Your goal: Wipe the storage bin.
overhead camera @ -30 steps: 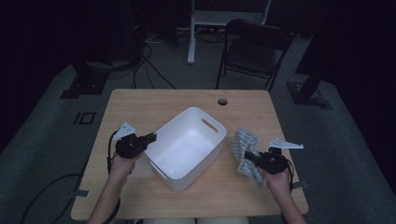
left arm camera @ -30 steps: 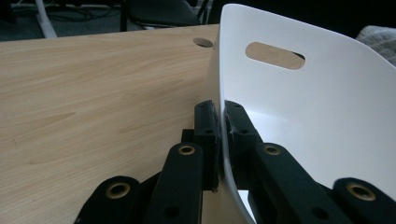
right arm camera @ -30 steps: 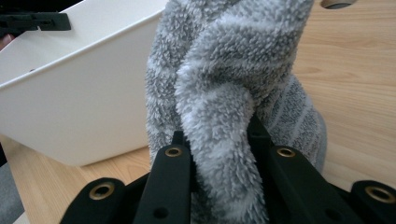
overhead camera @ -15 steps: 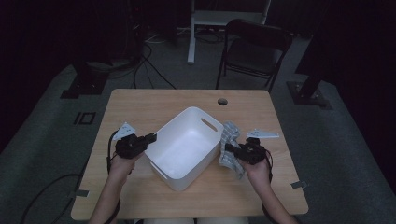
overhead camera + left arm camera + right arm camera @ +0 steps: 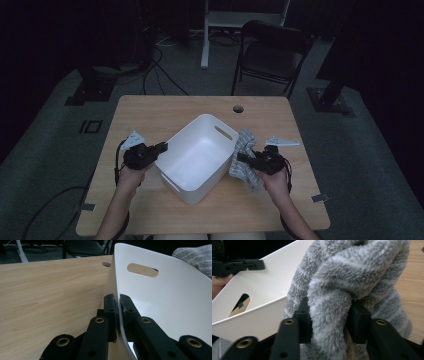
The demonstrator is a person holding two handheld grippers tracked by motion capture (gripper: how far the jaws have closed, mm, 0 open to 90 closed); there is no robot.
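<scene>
The left tongs (image 5: 117, 305) pinch the tub (image 5: 200, 155) wall. The right tongs (image 5: 329, 321), just loosening, hug the towel (image 5: 342, 290) at the tub's right rim. Let go now, it may flop onto the worktop (image 5: 150, 115).

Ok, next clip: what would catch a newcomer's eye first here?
Most likely the white tub in the middle of the wooden table, tilted, with the left claw clamped on its rim. Next, the grey striped fluffy towel at the tub's right side, bunched between the jaws of the right claw, which have just been opening.
</scene>
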